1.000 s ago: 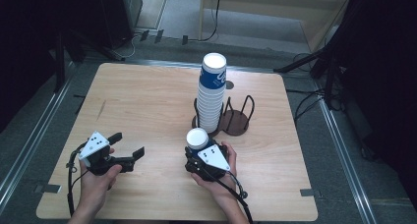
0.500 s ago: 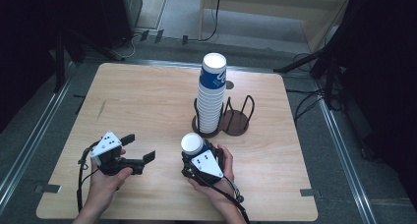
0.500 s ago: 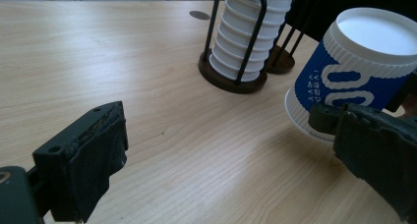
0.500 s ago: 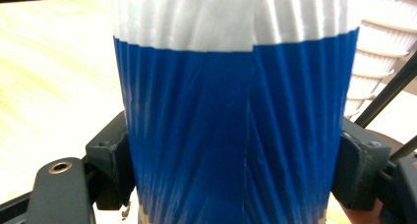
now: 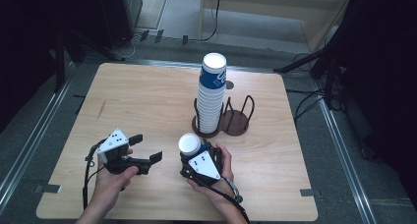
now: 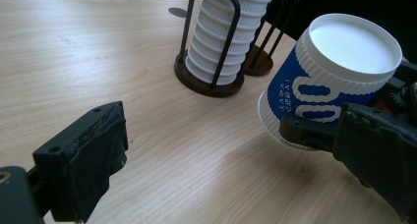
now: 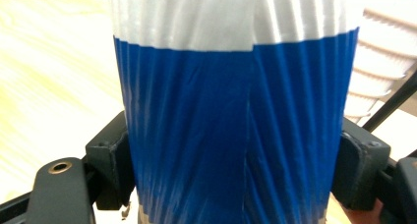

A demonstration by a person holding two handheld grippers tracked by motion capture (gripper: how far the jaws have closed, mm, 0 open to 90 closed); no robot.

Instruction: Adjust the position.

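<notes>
**Inverted cup in my right gripper, crush risk**

My right gripper [image 5: 189,153] clamps a ribbed blue-and-white paper cup [image 5: 189,144], upside down, just above the wooden surface [image 5: 147,101]. My left gripper [image 5: 145,150] hangs released beside it, jaws spread. Squeezing harder could, I judge, buckle the thin corrugated wall. Beyond, the tall cup stack [image 5: 211,96] in its dark wire holder [image 5: 236,121] could topple if bumped.

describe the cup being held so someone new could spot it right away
On the wooden table, find the dark wire rack with its tall cup stack. Nearer the person, the right hand-held gripper clamps a single cup. It is alone, outside the rack, tilted, with a blue ribbed sleeve.
</notes>
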